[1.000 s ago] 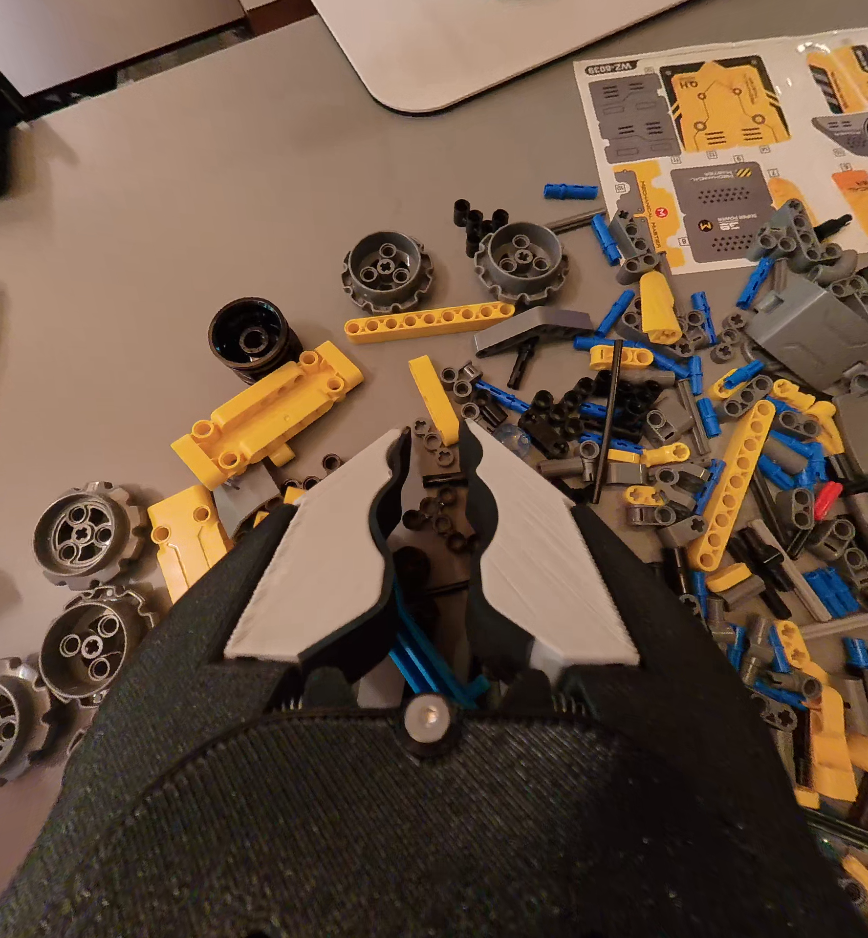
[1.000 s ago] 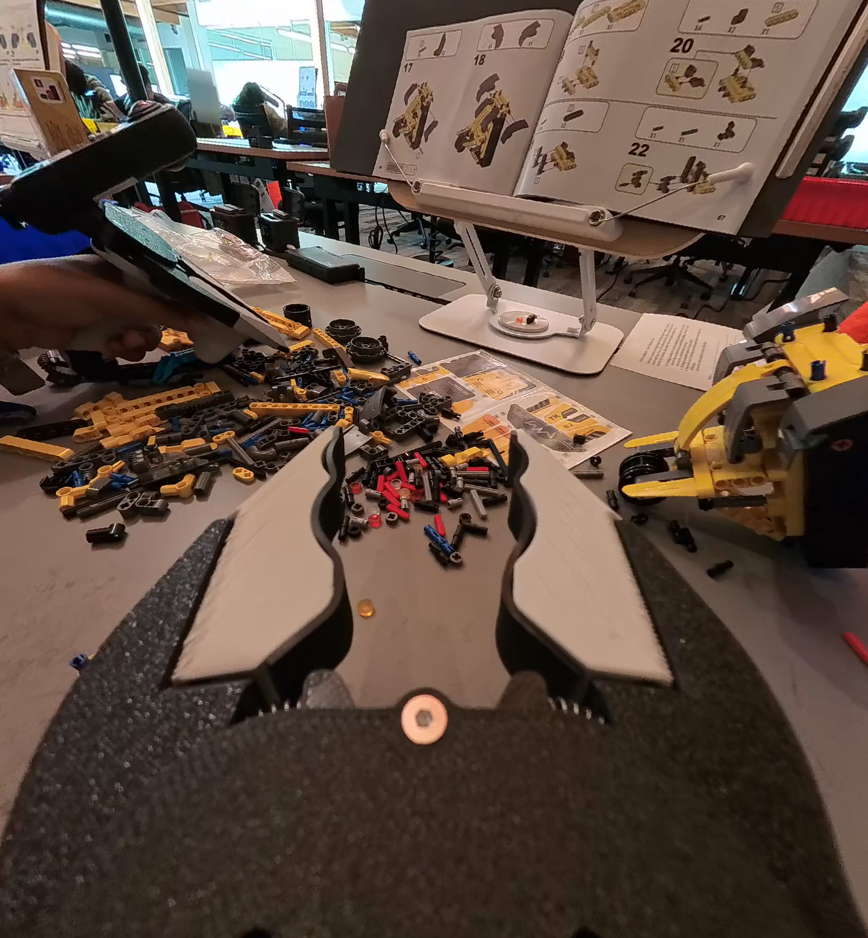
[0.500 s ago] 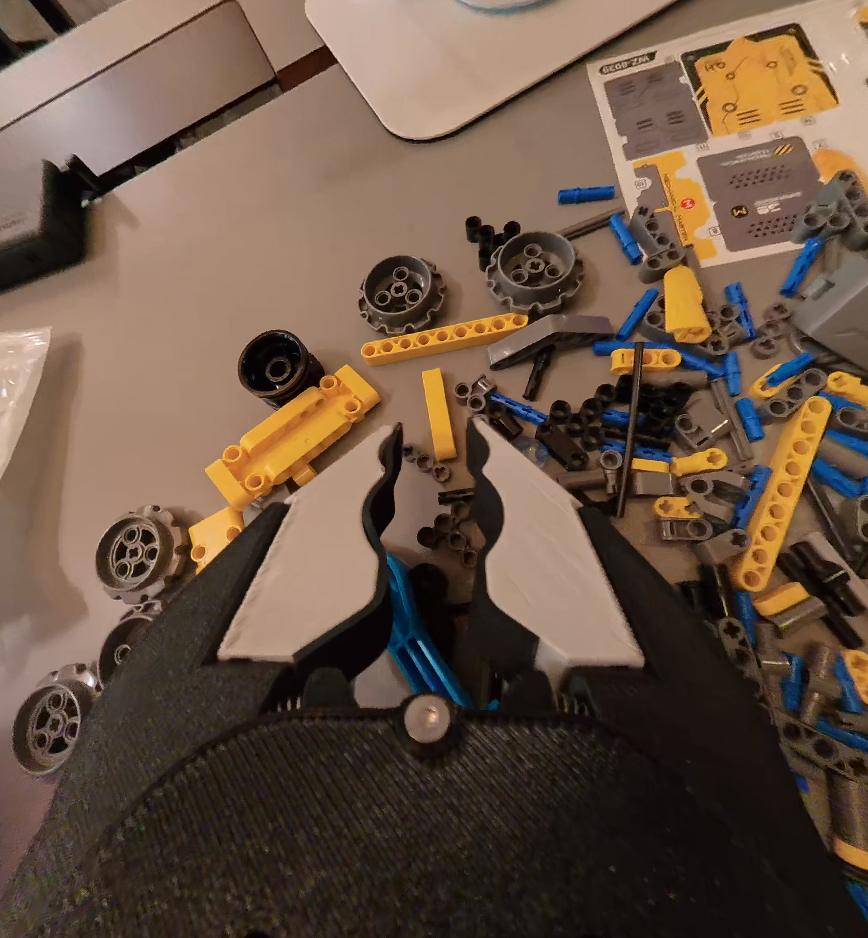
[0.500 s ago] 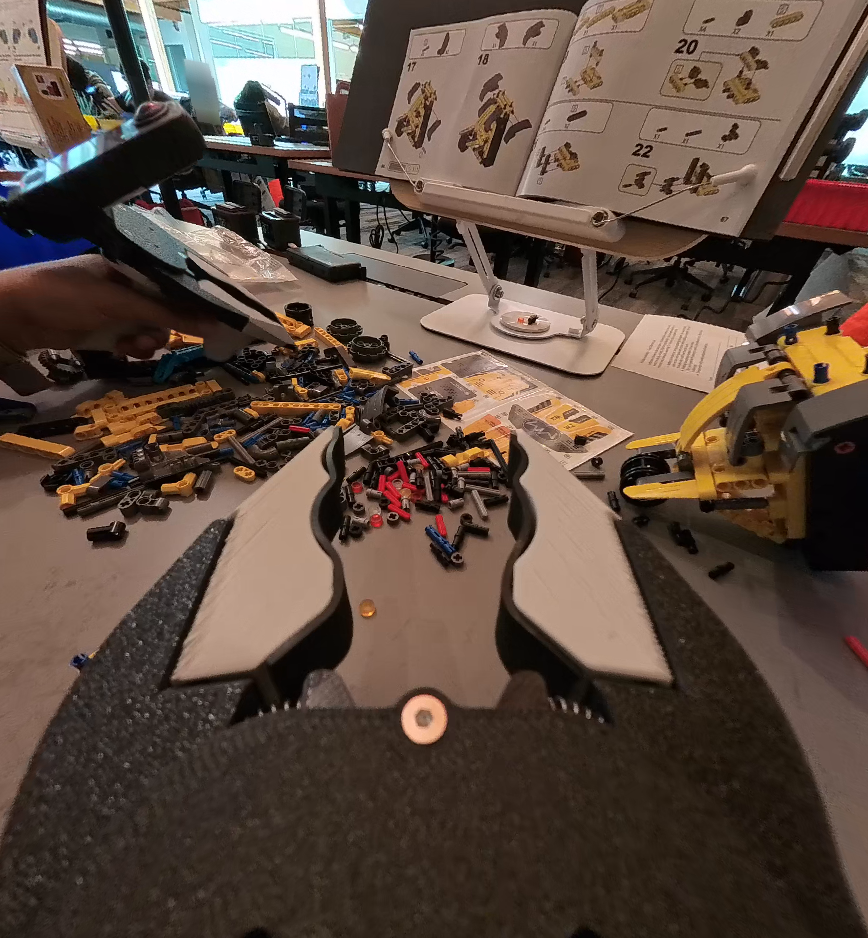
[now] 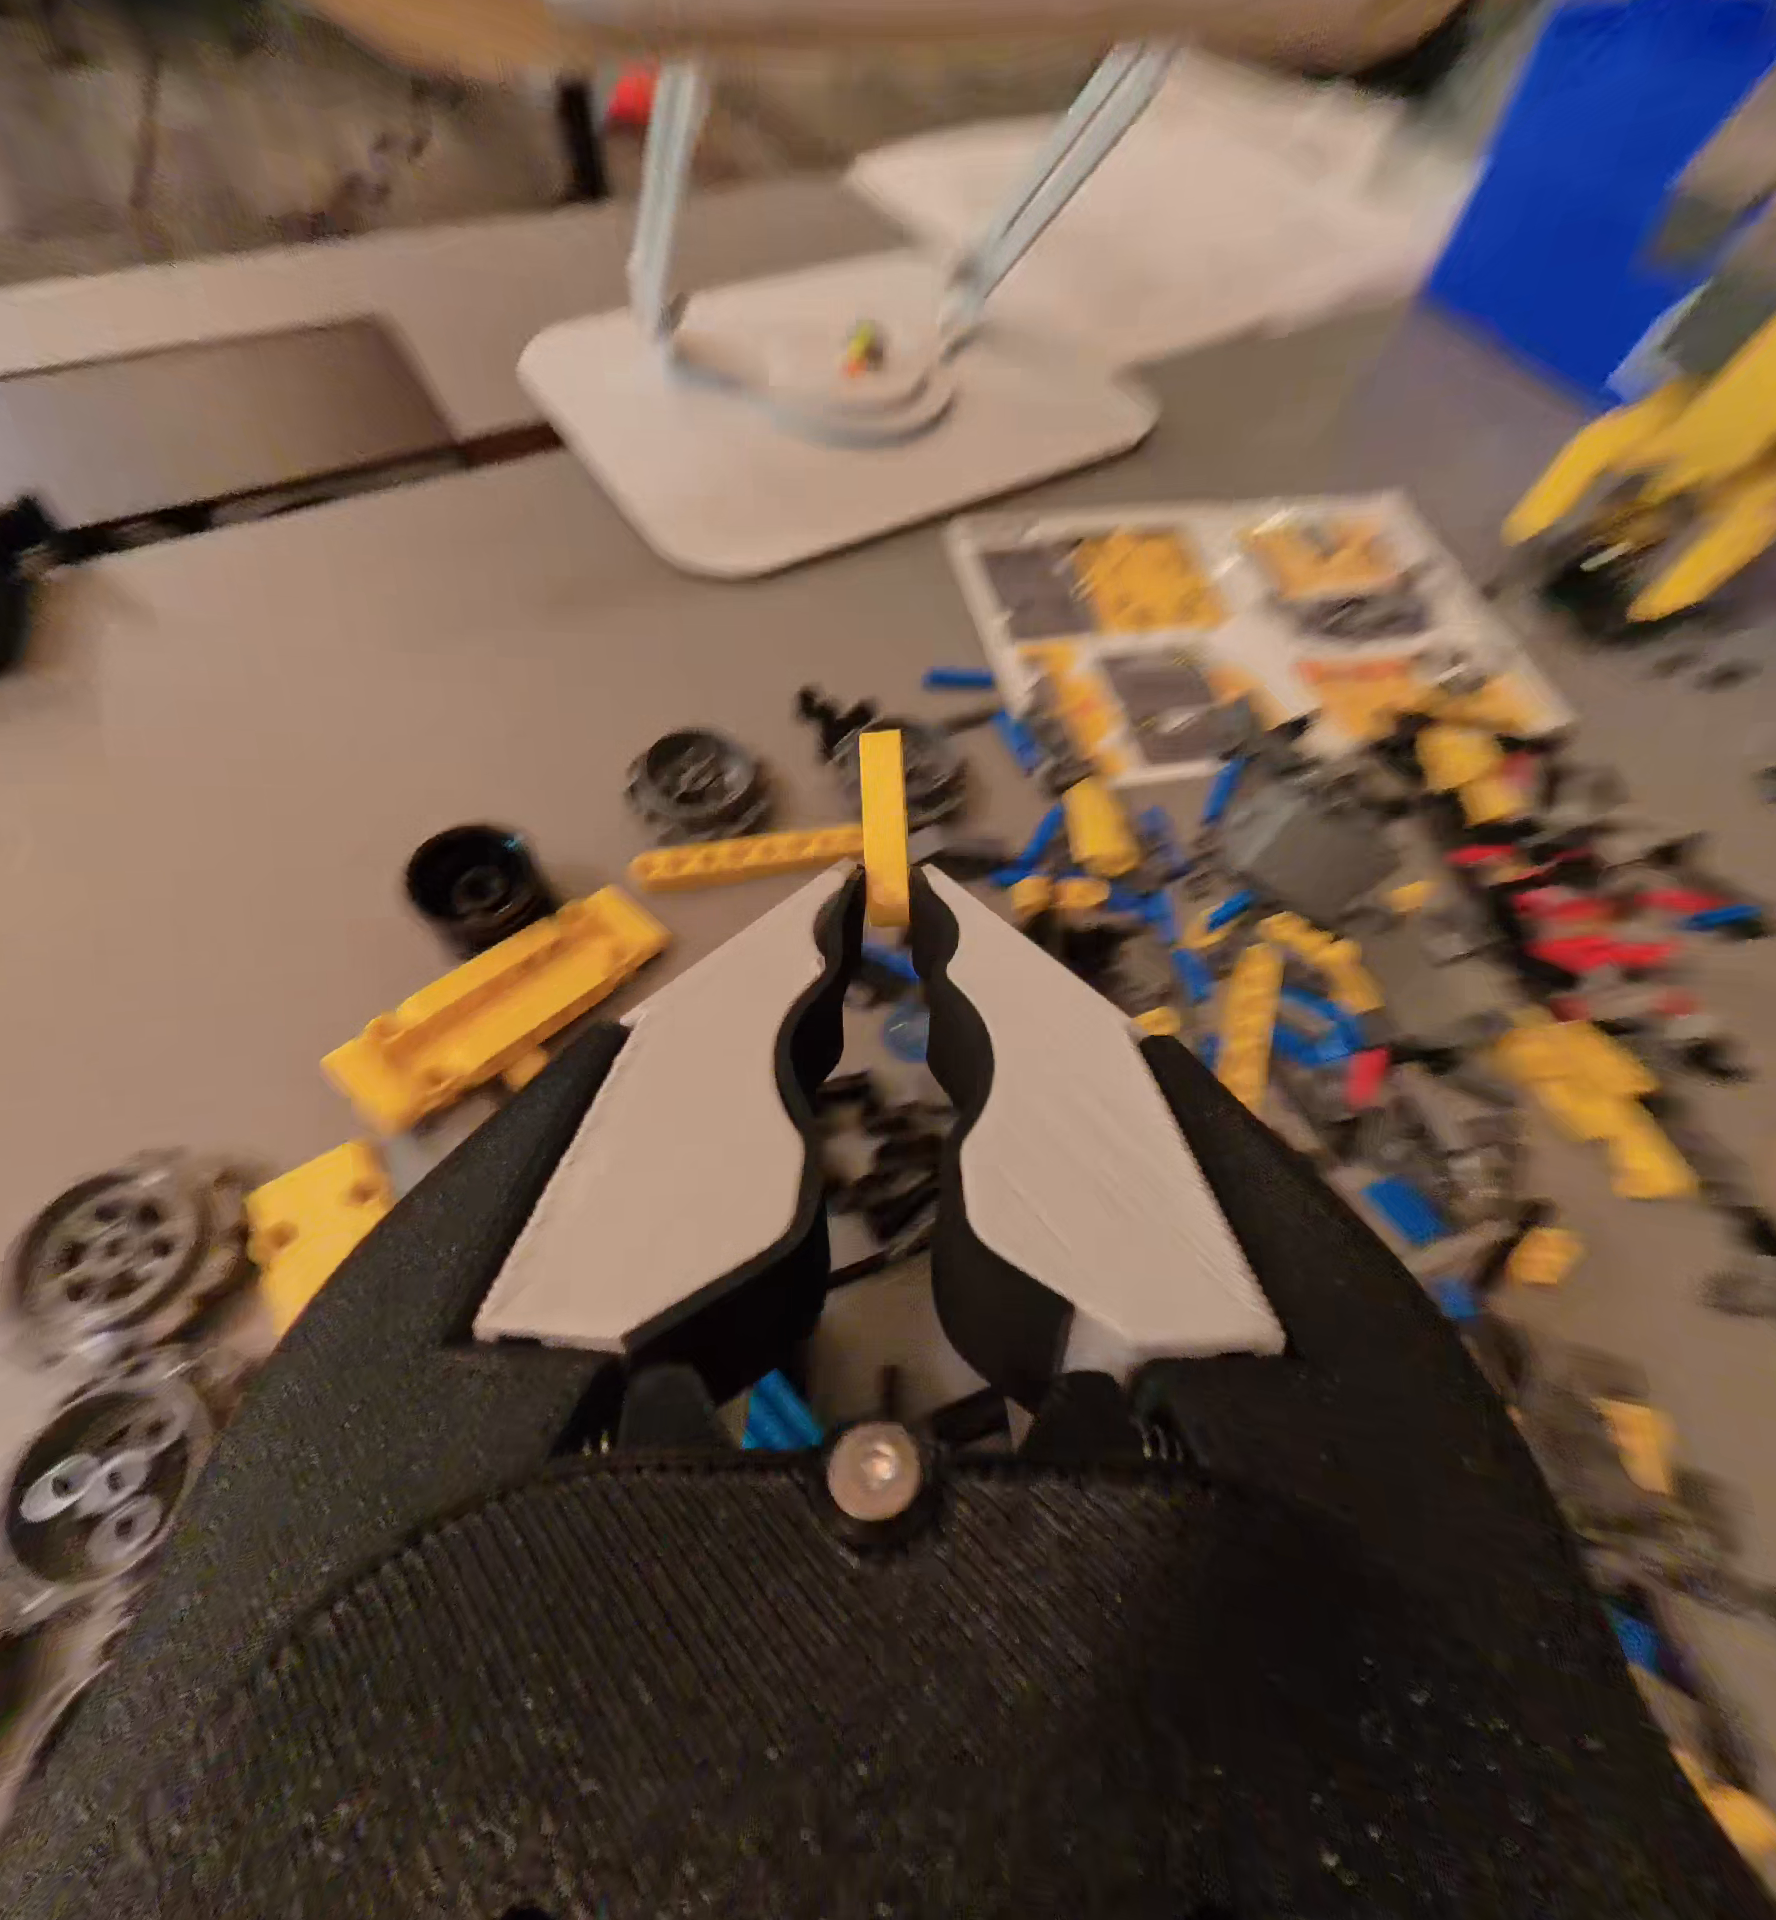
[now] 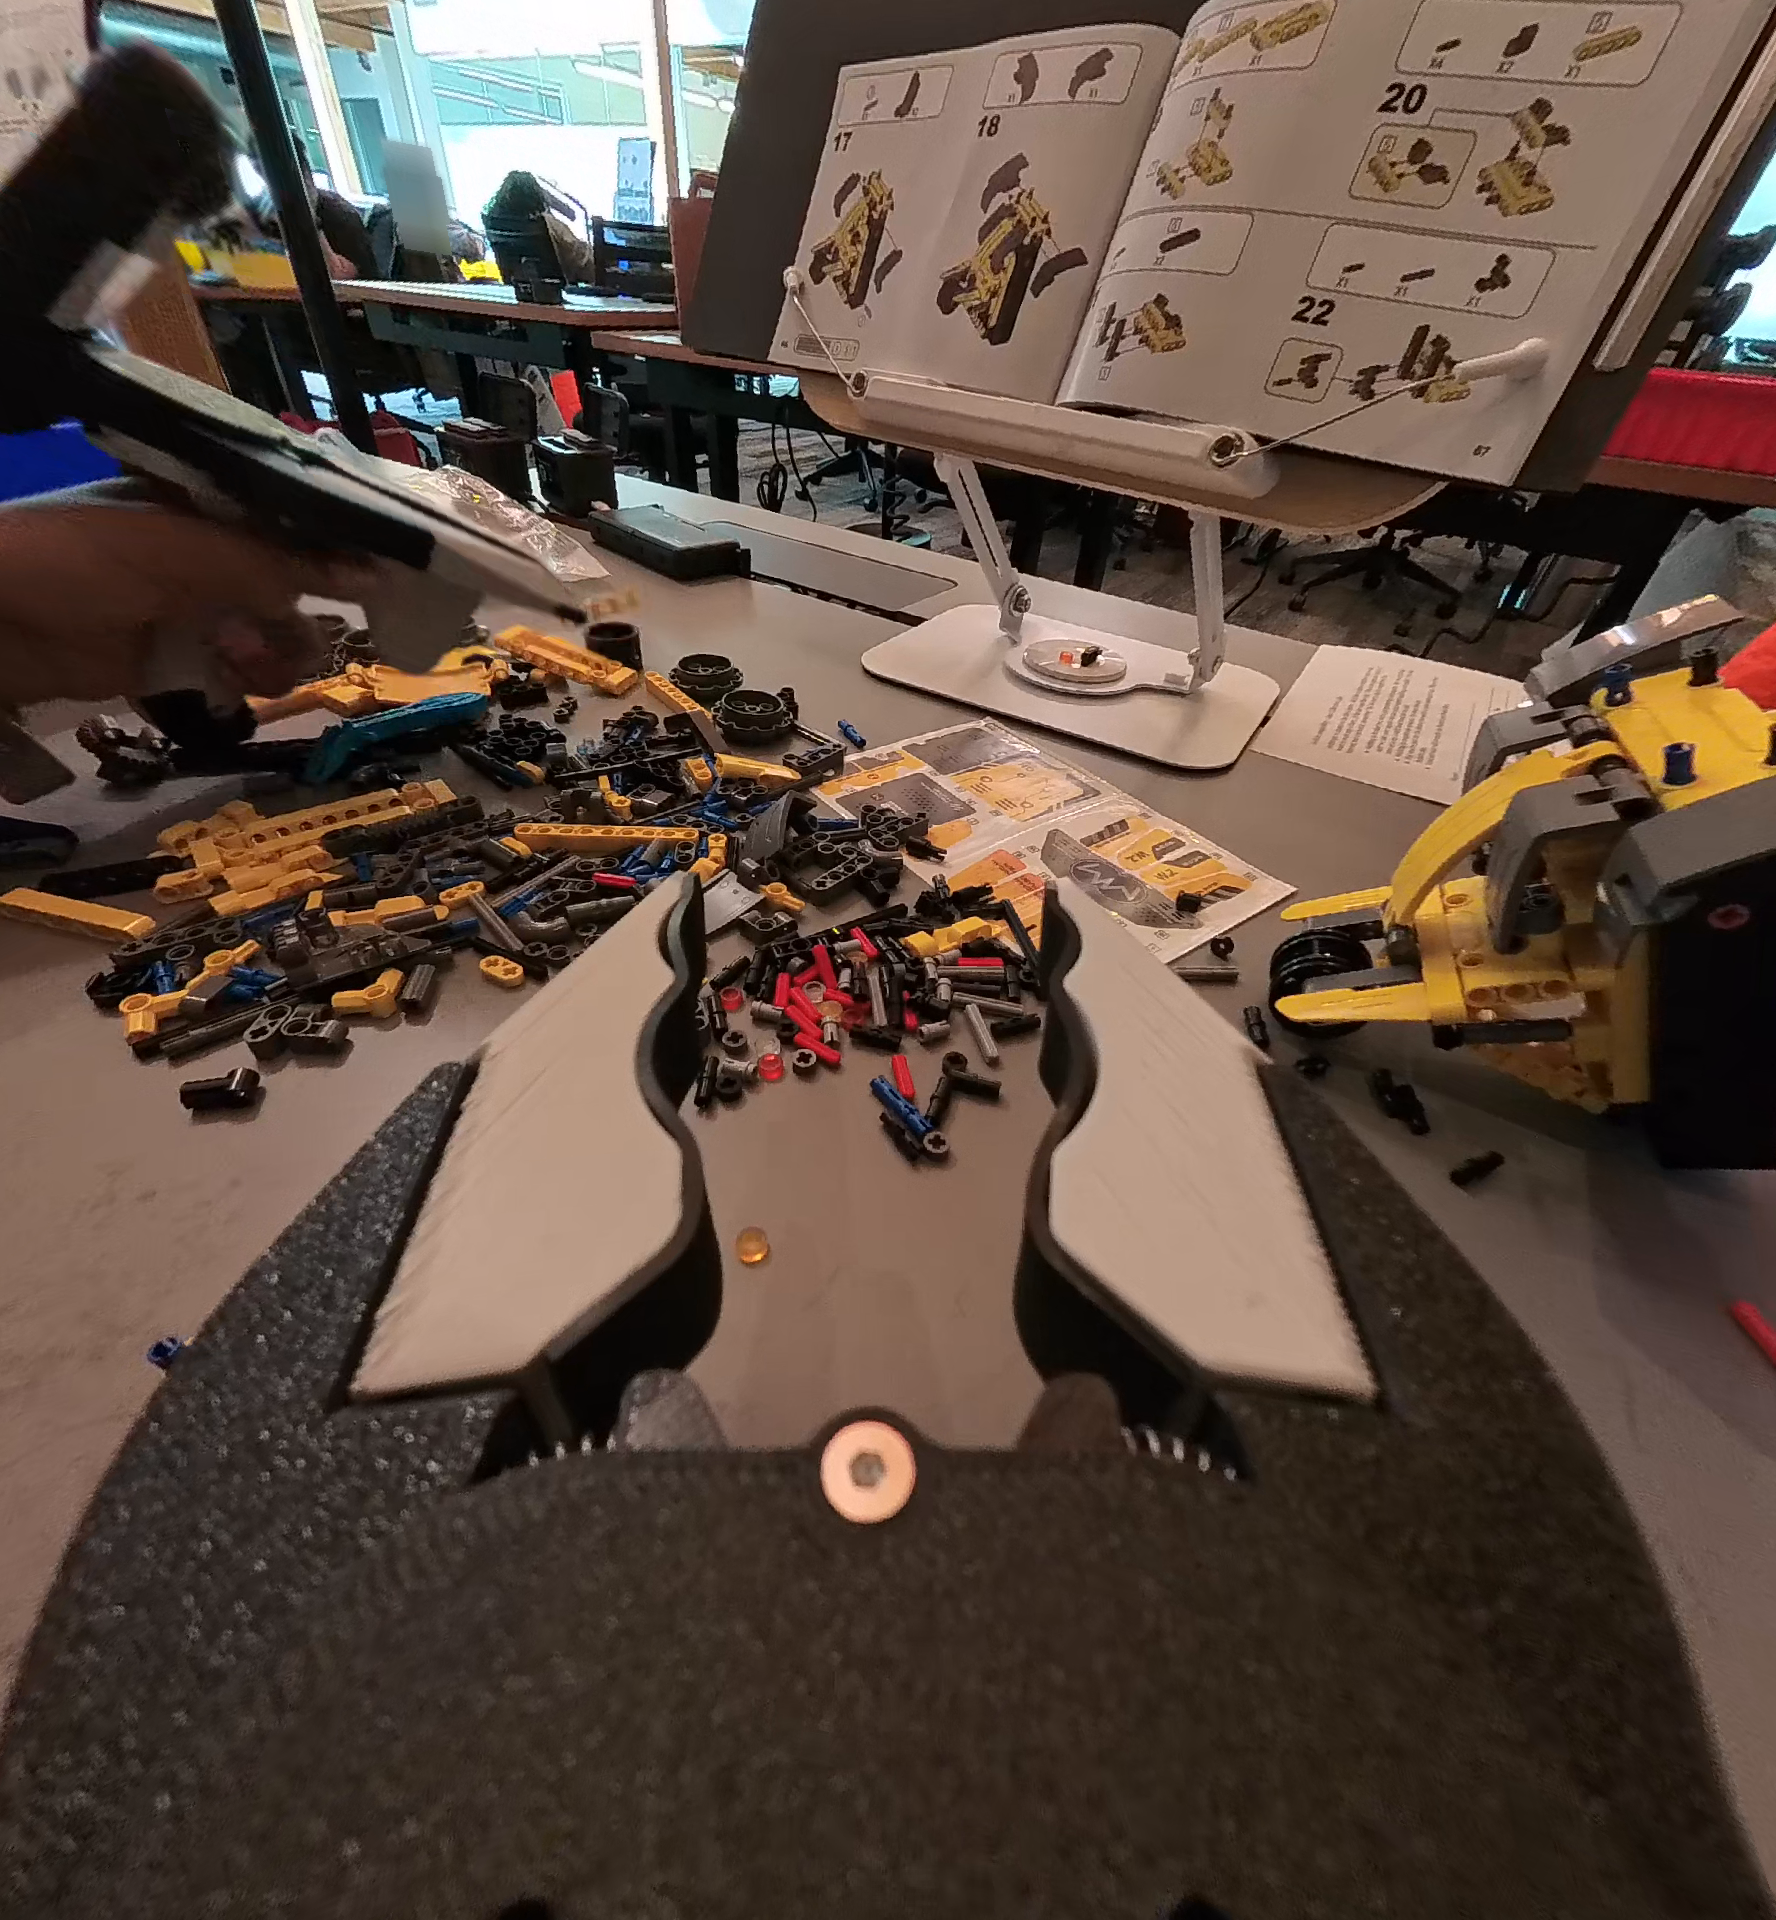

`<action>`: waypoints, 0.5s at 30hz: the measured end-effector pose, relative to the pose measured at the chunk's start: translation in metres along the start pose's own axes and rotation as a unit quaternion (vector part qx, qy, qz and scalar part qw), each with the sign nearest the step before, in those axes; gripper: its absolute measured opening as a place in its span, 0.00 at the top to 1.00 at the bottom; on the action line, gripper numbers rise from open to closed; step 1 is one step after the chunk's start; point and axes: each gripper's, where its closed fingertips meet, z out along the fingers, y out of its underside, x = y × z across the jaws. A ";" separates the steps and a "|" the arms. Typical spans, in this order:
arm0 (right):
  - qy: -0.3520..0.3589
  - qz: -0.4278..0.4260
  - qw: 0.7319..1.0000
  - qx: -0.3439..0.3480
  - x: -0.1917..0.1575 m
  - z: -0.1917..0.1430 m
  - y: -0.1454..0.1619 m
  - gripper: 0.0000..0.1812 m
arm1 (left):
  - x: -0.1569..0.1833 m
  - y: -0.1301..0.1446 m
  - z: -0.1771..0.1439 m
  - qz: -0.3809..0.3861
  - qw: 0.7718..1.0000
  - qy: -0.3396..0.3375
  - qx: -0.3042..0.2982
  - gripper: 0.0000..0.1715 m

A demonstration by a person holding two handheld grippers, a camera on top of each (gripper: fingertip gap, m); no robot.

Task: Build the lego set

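My left gripper is shut on a short yellow beam and holds it upright above the pile of loose pieces. The left wrist view is blurred by motion. In the right wrist view the left gripper is raised at the left over the pile, a hand holding it, the yellow beam at its tips. My right gripper is open and empty, low over the table in front of small red and black pins. The part-built yellow model stands at the right.
An open instruction booklet rests on a white stand at the back. A sticker sheet lies beside the pile. Grey wheels and a yellow panel lie left. A red pin lies alone at the right. Spacing between my two grippers at the tips: around 30 cm.
My left gripper closed on the yellow beam that lay in front of it and lifted it off the table, tilting up. The right gripper stayed still.
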 end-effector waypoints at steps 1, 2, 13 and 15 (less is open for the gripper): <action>0.000 0.000 1.000 0.000 0.000 0.000 0.000 0.65 | 0.012 -0.010 -0.005 -0.018 0.998 0.044 0.029 0.97; 0.000 -0.001 1.000 -0.001 0.000 0.000 0.000 0.65 | 0.026 -0.018 -0.011 -0.037 0.993 0.094 0.054 0.97; 0.001 -0.002 1.000 -0.001 0.000 0.000 0.000 0.65 | 0.100 -0.046 -0.044 -0.033 0.951 0.271 0.144 0.97; 0.000 -0.002 1.000 -0.001 0.000 0.000 0.000 0.65 | 0.105 -0.046 -0.045 -0.014 0.952 0.267 0.147 0.97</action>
